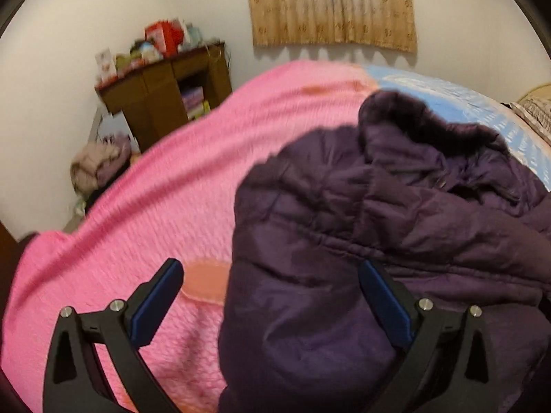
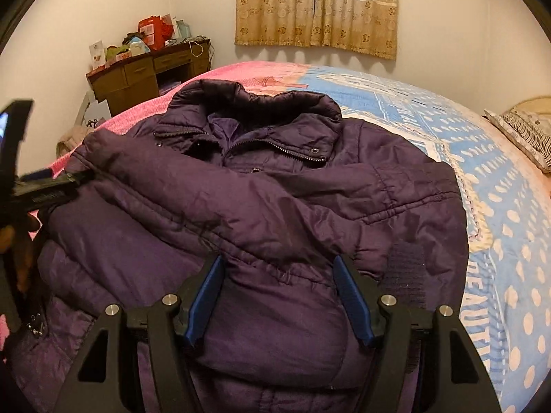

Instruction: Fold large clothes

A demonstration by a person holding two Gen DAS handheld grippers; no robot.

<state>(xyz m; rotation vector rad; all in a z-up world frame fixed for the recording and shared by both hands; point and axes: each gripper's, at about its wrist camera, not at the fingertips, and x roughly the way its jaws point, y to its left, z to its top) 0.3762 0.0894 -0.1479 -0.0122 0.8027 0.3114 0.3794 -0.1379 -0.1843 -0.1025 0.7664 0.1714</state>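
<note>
- The bed [image 2: 499, 186] fills most of both views, with a cover that is pink on the left and blue with pale dots on the right.
- A dark purple jacket [image 2: 268, 206] lies face up on the bed, collar toward the far wall, zip partly open at the neck, 1 sleeve folded across its chest.
- A curtain [image 2: 316, 10] hangs on the far wall.
- A brown table [image 2: 137, 75] stands in the far left corner, piled with clutter.
- A pillow [image 2: 527, 134] lies at the bed's right edge.
- The right hand-held gripper [image 2: 280, 297] hangs over the jacket's lower front, its 2 blue pads spread apart and pinching nothing.
- The left hand-held gripper [image 1: 270, 297] is spread wide over the jacket's left edge, 1 finger above the pink cover, the other above the jacket.
</note>
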